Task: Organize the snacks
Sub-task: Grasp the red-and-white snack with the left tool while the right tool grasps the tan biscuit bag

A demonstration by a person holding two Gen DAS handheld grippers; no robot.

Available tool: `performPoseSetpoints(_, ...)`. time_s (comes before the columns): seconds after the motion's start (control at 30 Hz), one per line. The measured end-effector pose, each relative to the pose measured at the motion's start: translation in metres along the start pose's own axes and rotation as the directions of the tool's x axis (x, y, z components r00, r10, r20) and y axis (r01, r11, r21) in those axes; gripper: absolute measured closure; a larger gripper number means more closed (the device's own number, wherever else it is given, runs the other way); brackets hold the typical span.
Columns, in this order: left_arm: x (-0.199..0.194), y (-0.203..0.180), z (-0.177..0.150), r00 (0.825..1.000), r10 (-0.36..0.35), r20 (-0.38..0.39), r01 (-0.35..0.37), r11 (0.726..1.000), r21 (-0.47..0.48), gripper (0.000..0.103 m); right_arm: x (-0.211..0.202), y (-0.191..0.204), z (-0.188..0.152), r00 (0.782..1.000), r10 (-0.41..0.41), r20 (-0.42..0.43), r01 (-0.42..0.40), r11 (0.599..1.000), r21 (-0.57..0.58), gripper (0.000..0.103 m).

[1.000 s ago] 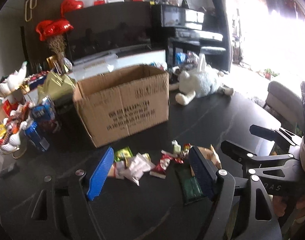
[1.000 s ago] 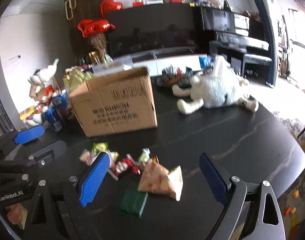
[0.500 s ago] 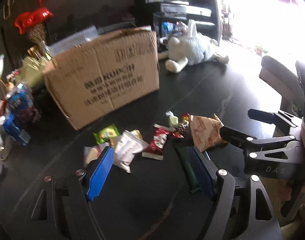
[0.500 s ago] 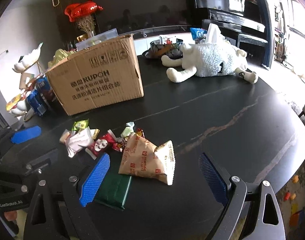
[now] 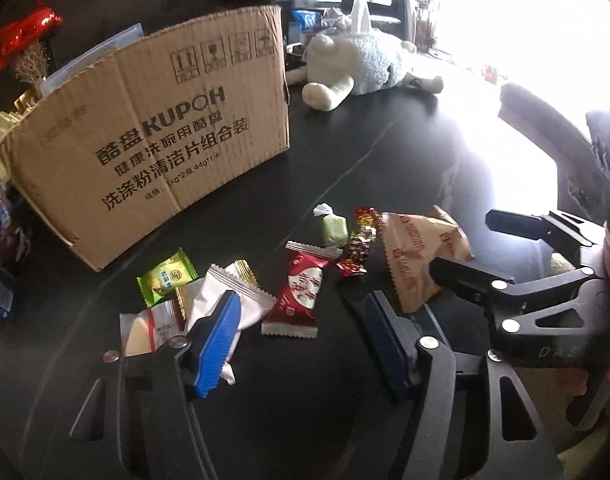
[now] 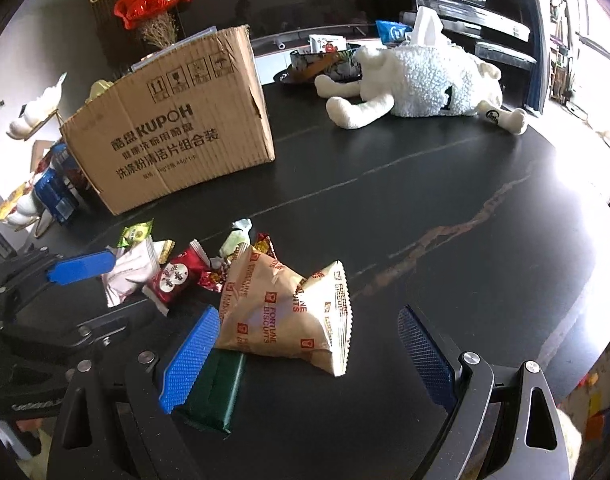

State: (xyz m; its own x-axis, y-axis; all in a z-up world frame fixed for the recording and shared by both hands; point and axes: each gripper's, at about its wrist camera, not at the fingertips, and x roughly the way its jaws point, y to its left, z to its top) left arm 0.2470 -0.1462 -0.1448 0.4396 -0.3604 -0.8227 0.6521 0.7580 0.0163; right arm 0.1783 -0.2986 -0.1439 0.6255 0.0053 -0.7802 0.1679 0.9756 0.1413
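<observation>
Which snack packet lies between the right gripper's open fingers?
The tan Fortune Biscuits bag, the biggest packet; the dark green packet lies partly under it, by the right gripper's left finger.

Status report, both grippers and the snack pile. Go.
Left gripper closing, nothing gripped, over red-and-white wrapped snack. Right gripper open, astride tan Fortune Biscuits bag. Brown cardboard box beyond; path unobstructed.

One cardboard box (image 6: 173,128) and one plush sheep (image 6: 421,80) beyond the fingers — nearer them, one tan biscuit bag (image 6: 285,308), one dark green packet (image 6: 215,390), one red wrapper (image 5: 301,292), one white wrapper (image 5: 221,300), one green candy (image 5: 167,278).
</observation>
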Motion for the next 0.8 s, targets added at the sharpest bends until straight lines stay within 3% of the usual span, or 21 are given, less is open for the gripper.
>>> performPoseSetpoints(0.1,0.008,0.002,0.001,1.0,0.017,-0.003,-0.017,1.0,0.005,0.045,0.006,-0.001,0.001,1.0,-0.012,-0.01,0.012,1.0,-0.005,0.011)
performPoseSetpoints(0.37,0.025,0.001,0.004,0.999,-0.036,-0.027,0.036,0.999,-0.009,0.063,0.018,-0.007,0.001,0.999,0.016,-0.038,-0.015,0.999,0.028,0.011)
performPoseSetpoints(0.8,0.042,0.0,0.004,0.996,-0.048,-0.069,0.044,0.998,-0.055,0.08,0.025,-0.006,0.002,0.999,0.028,-0.047,-0.027,0.999,0.021,0.013)
